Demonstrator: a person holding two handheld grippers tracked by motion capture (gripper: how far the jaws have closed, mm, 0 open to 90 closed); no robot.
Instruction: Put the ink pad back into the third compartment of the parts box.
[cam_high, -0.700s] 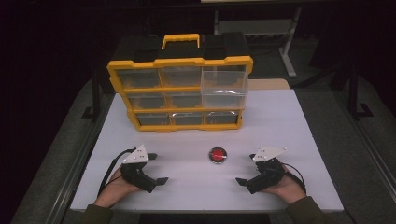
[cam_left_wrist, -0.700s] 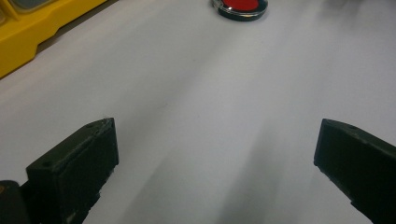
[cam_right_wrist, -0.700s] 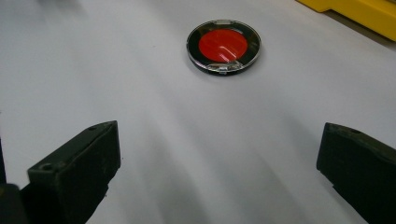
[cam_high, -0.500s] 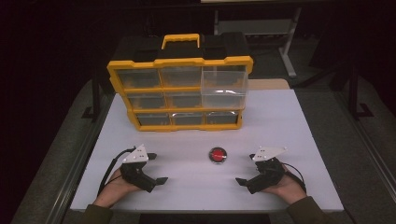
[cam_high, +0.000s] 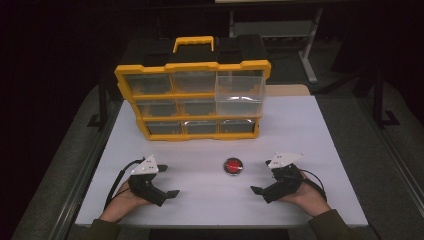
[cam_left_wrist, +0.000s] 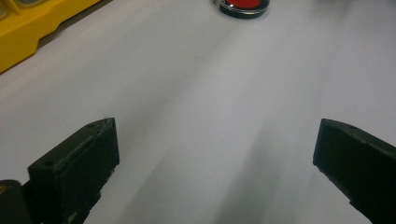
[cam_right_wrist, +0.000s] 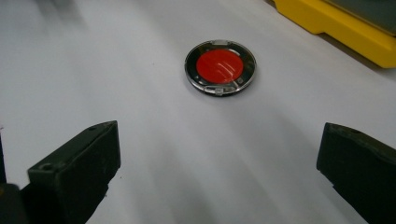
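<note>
Round red compact in a glossy black-and-clear case (cam_high: 233, 166) lies on the matte white table (cam_high: 310, 130), between the left gripper (cam_high: 167, 181) and right gripper (cam_high: 262, 177), nearer the right; both spread wide, empty.

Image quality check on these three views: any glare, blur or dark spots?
High view: table evenly lit, surroundings nearly black, clear drawers of the organizer show pale reflections. Left gripper view: red disc cut off at the top edge, soft shadow streaks on the table. Right gripper view: disc sharp with faint glare streaks, near jaws slightly soft.
</note>
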